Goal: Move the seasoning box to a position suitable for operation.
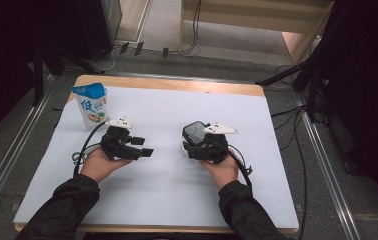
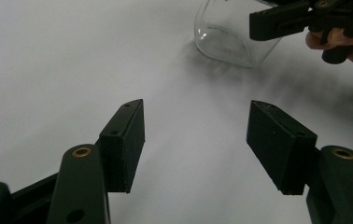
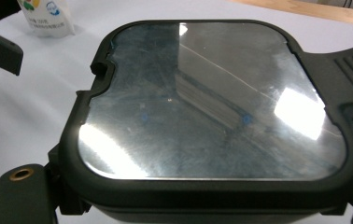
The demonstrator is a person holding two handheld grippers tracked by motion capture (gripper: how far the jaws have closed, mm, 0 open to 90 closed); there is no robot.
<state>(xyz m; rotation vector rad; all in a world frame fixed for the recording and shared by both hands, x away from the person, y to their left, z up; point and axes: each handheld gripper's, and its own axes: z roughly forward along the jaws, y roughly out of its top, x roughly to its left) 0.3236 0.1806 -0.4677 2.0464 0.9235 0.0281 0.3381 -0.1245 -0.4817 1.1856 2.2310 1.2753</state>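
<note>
A clear glass container (image 1: 195, 131) with a dark-framed, windowed lid (image 3: 212, 98) stands on the white sheet at centre right. My right gripper (image 1: 197, 142) is shut on it, with its jaws down the container's sides under the lid's rim. In the left gripper view the container's glass body (image 2: 226, 37) stands at the top, with a jaw of the right gripper against it. My left gripper (image 1: 144, 146) (image 2: 195, 107) is open and holds nothing. It hovers over bare sheet to the container's left, pointing towards it.
A blue-and-white carton (image 1: 91, 105) (image 3: 46, 16) stands upright at the back left of the white sheet (image 1: 177, 190). The sheet covers a wooden table (image 1: 177, 84). Cables and dark stands lie on the floor behind and to the right.
</note>
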